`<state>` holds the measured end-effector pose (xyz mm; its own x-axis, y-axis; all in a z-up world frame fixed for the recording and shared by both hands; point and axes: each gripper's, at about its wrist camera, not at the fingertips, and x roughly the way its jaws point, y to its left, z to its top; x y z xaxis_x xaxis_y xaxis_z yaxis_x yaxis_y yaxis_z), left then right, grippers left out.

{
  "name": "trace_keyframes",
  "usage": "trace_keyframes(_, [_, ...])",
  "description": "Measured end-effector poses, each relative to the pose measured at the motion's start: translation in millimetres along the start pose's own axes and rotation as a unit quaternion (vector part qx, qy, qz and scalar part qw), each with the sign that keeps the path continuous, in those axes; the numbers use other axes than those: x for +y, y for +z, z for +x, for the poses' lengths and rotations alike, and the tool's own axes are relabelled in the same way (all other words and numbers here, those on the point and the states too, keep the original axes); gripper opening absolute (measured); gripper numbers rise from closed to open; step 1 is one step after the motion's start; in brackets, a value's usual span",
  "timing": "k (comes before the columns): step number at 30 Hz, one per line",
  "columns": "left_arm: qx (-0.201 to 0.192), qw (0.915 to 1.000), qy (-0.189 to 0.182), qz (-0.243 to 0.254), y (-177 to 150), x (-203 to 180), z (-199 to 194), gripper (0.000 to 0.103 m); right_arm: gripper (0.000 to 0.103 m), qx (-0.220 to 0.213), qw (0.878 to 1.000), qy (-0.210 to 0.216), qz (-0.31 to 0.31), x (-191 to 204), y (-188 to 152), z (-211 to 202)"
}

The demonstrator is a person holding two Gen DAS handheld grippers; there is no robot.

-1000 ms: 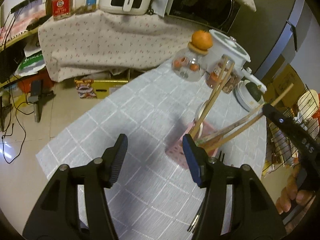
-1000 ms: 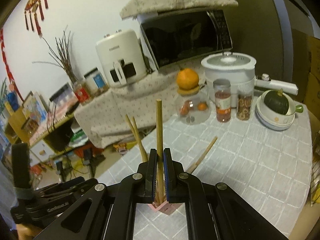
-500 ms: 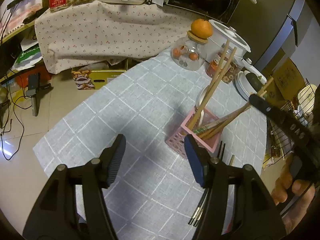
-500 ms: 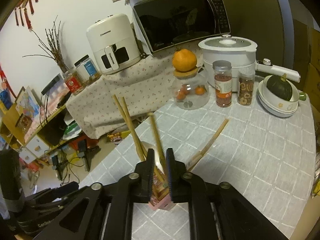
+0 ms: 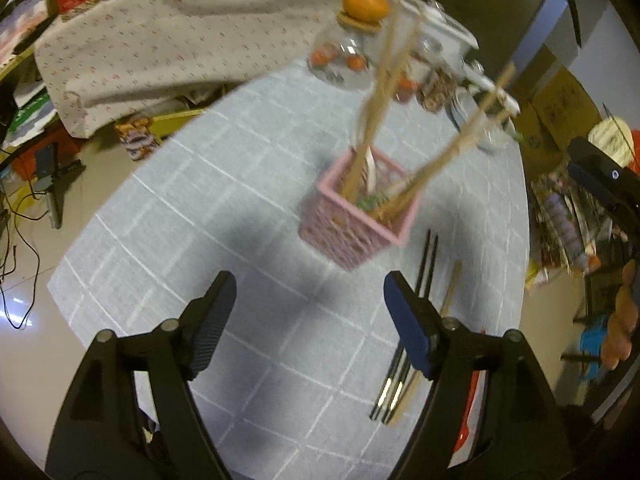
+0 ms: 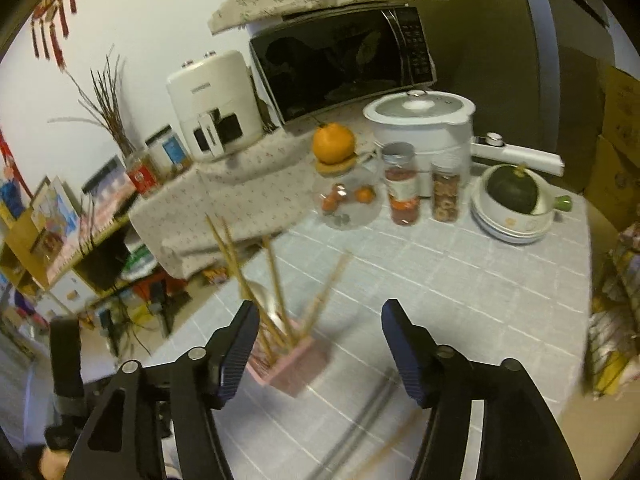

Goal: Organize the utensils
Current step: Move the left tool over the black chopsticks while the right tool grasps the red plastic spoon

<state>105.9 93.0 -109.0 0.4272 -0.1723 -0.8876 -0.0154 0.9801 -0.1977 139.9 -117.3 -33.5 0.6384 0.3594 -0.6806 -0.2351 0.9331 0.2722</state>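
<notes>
the left gripper (image 5: 308, 320) has just been opening wider, nothing between its jaws. the pink basket (image 5: 356, 216) stands at its 12 o'clock on the bench (image 5: 200, 216), with loose chopsticks (image 5: 416, 320) at 2 o'clock still to collect. the right gripper (image 6: 316, 344) has just opened, releasing its wooden chopstick (image 6: 276, 284) into the basket.

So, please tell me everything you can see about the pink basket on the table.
The pink basket is a small square holder, plastic by its look, with perforated lattice walls and a thicker rim. It stands upright on the grey checked tablecloth. Several wooden chopsticks lean out of it at different angles. Neither hand-held gripper touches it.
</notes>
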Motion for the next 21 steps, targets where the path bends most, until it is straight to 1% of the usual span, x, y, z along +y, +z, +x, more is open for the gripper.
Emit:
trace_keyframes(3, [0.022, 0.9996, 0.002, 0.015, -8, -9, 9, 0.077, 0.068, 0.028, 0.999, -0.019, -0.013, -14, -13, 1])
trace_keyframes(6, [0.038, 0.9987, 0.005, 0.032, -14, -19, 18, 0.077, 0.069, 0.06, 0.998, -0.034, -0.009, -30, -29, 4])
trace_keyframes(9, [0.058, 0.9972, 0.006, 0.047, -22, -29, 29, 0.077, 0.07, 0.098, 0.995, -0.035, 0.003, -46, -44, 9])
trace_keyframes(12, [0.075, 0.9953, 0.009, 0.061, -27, -42, 39, 0.077, 0.07, 0.128, 0.991, -0.04, 0.005, -56, -56, 14])
trace_keyframes(16, [0.093, 0.9919, 0.01, 0.086, -33, -59, 50, 0.077, 0.07, 0.185, 0.981, -0.061, 0.002, -68, -78, 25])
trace_keyframes(18, [0.102, 0.9897, 0.009, 0.1, -36, -67, 56, 0.077, 0.071, 0.214, 0.975, -0.057, 0.006, -72, -89, 33])
trace_keyframes(19, [0.106, 0.9888, 0.01, 0.105, -38, -70, 58, 0.077, 0.071, 0.237, 0.97, -0.054, 0.008, -75, -98, 38])
trace_keyframes(21, [0.11, 0.9877, 0.011, 0.11, -40, -71, 60, 0.077, 0.071, 0.268, 0.962, -0.053, 0.009, -78, -112, 46])
